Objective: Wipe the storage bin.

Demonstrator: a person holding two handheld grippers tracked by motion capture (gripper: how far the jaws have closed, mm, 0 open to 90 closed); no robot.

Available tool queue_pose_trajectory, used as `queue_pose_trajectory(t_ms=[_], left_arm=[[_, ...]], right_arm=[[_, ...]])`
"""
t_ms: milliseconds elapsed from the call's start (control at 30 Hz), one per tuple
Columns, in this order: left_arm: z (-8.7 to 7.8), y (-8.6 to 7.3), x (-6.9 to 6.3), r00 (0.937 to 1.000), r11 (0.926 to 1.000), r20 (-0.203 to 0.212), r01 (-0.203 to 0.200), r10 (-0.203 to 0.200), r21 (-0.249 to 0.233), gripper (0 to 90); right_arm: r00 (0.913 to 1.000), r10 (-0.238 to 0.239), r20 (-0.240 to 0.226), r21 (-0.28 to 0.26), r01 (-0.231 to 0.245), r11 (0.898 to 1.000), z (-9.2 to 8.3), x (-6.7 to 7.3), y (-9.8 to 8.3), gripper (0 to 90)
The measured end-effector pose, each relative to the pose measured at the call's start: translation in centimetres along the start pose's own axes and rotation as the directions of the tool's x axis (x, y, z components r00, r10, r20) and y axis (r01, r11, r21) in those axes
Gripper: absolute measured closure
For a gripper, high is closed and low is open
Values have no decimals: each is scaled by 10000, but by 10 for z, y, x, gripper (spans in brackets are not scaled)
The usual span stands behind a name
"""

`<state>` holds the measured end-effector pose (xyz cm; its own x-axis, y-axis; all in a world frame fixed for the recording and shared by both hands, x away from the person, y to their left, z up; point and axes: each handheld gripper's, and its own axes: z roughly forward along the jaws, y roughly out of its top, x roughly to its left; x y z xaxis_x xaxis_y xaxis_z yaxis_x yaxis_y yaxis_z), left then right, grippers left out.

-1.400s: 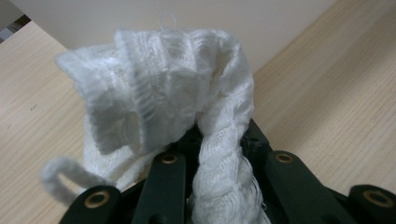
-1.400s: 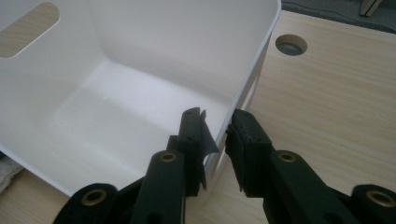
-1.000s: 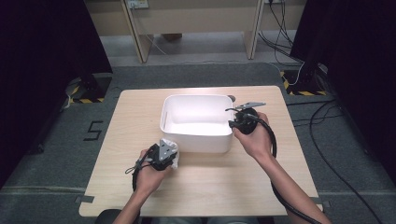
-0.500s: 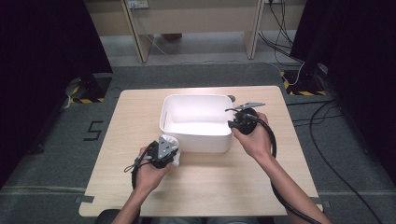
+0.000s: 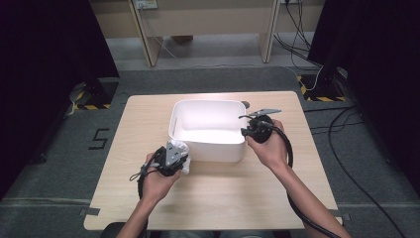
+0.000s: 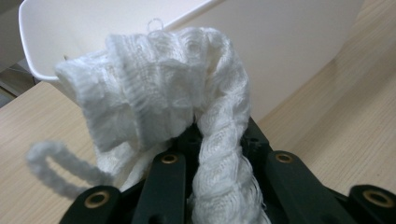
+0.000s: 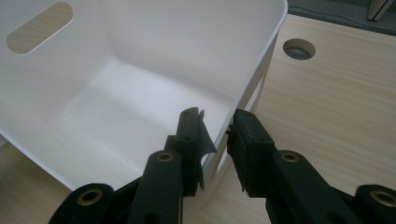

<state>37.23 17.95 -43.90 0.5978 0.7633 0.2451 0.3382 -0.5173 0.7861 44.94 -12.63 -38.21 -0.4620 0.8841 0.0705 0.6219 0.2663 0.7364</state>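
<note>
Cloth (image 6: 159, 107), white and knitted, sat bunched between the jaws of the left gripper (image 5: 174, 159), which was clamped tight on it; a twisted strand ran down between the black jaws and a loose loop of the same yarn trailed off to one side. In the high view that gripper hovered over the wooden table (image 5: 148, 124), just beside the near left corner of the white plastic bin (image 5: 208, 148), with the cloth lifted clear of the tabletop. Holding it so close to the bin's wall suggested that the cloth was meant to go over the rim and inside.

Farther right, the bin stood open and empty near the middle of the table, a slot handle cut into one of its walls.

At its right side the right gripper (image 7: 217, 135) straddled the rim, one jaw inside the wall and one outside. The gap was narrow, and a sliver of space showed on each side of the wall, so the pads did not appear to be pressing on it. That placement looked like a way of steadying the bin, or keeping it from sliding, while the other hand brought the cloth in.
</note>
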Motion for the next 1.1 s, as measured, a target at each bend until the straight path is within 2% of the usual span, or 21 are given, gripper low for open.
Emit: queue_pose_trajectory(t_ms=[600, 1100], left_arm=[[0, 5, -3, 9996, 9998, -185, -196, 195, -44, 753], [11, 0, -3, 9989, 9991, -247, -397, 401, 175, 752]], right_arm=[[10000, -76, -53, -63, 76, 10000, 1, 2, 0, 729], [9999, -108, -34, -69, 107, 9999, 2, 3, 0, 722]])
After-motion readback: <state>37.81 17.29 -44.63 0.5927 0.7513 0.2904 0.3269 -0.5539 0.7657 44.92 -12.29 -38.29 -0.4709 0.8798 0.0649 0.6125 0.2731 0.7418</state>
